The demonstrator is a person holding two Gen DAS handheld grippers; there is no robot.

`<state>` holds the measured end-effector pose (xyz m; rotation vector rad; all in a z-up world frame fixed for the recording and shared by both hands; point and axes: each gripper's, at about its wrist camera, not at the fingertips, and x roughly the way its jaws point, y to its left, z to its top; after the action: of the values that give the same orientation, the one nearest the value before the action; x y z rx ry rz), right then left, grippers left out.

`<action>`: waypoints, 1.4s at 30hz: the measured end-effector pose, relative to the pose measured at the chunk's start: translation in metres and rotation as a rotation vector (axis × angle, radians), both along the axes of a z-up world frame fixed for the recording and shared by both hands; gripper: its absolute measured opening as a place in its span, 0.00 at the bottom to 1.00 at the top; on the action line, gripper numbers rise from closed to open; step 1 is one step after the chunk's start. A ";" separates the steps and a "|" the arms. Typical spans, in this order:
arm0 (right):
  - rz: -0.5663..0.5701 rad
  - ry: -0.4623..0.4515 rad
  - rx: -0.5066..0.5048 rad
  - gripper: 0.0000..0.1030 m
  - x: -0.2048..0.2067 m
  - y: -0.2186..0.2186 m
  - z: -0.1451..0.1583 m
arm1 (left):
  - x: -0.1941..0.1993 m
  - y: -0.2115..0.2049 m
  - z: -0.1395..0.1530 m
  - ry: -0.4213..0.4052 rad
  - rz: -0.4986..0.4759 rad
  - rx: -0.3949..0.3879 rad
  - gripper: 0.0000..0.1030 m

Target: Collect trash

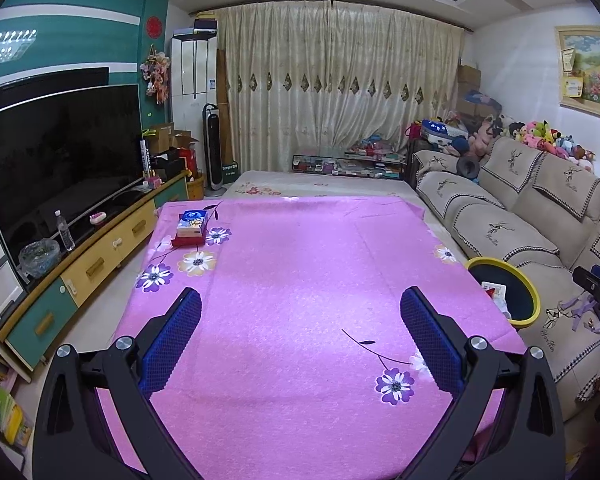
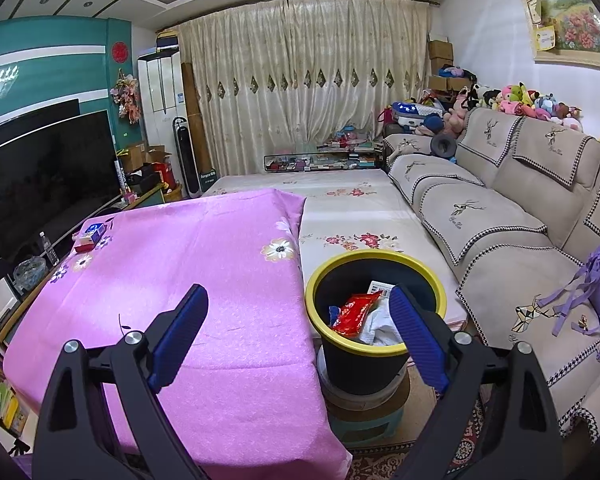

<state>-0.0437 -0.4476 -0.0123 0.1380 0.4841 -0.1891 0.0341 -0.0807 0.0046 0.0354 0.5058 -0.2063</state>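
Two grippers hang over a table draped in a pink flowered cloth (image 1: 292, 280), which fills most of what lies ahead of them both. Beyond the right gripper's right finger runs a long beige sofa (image 2: 500, 216) with stitched covers, a row of plush toys (image 2: 532, 100) along its back. Past the cloth's far edge, straight ahead of both grippers, cream curtains (image 1: 340, 80) close off the end wall. Ahead and to the left of the left gripper, a dark television (image 1: 60, 152) stands on a low cabinet with yellow and green drawers (image 1: 100, 256).

Nearer in, the black trash bin with a yellow rim (image 2: 440, 284) sits just beside the cloth's right edge, raised on a stack of stools (how many I cannot tell). It lies directly ahead of the right gripper's right finger, which overlaps its rim in that view. Inside it are a red wrapper (image 2: 354, 312), white crumpled paper (image 2: 380, 326), a bit of blue and a small white card (image 2: 382, 289). From the left wrist view only part of the bin shows, off to the right past the right finger.

The left gripper (image 1: 300, 304) has its blue-padded fingers spread wide, with nothing but cloth between them. The right gripper (image 2: 300, 300) is likewise spread wide and holds nothing.

Far ahead and left of the left gripper, a tissue pack (image 1: 192, 222) rests on a red box near the cloth's far left corner.
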 end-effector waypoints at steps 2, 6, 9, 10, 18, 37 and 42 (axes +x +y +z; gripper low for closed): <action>0.000 0.002 0.000 0.85 0.001 -0.001 0.000 | 0.000 0.000 0.000 -0.001 -0.001 0.000 0.95; -0.002 0.002 0.000 0.85 0.002 -0.001 0.000 | 0.000 0.000 -0.001 0.003 -0.001 0.001 0.95; -0.003 0.002 0.000 0.85 0.003 0.000 -0.002 | 0.001 0.000 -0.001 0.004 -0.002 0.001 0.95; -0.003 0.002 0.000 0.85 0.003 0.000 -0.002 | 0.001 0.000 -0.001 0.003 -0.002 0.003 0.95; -0.003 0.003 0.001 0.85 0.004 -0.001 -0.003 | 0.004 0.000 -0.003 0.011 -0.006 0.002 0.95; -0.002 0.009 0.003 0.85 0.006 -0.001 -0.011 | 0.008 -0.004 -0.007 0.027 -0.005 0.007 0.95; -0.002 0.008 0.002 0.85 0.006 -0.001 -0.010 | 0.008 -0.004 -0.007 0.027 -0.005 0.006 0.95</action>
<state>-0.0376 -0.4490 -0.0218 0.1401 0.4920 -0.1906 0.0420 -0.0847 -0.0026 0.0395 0.5330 -0.2102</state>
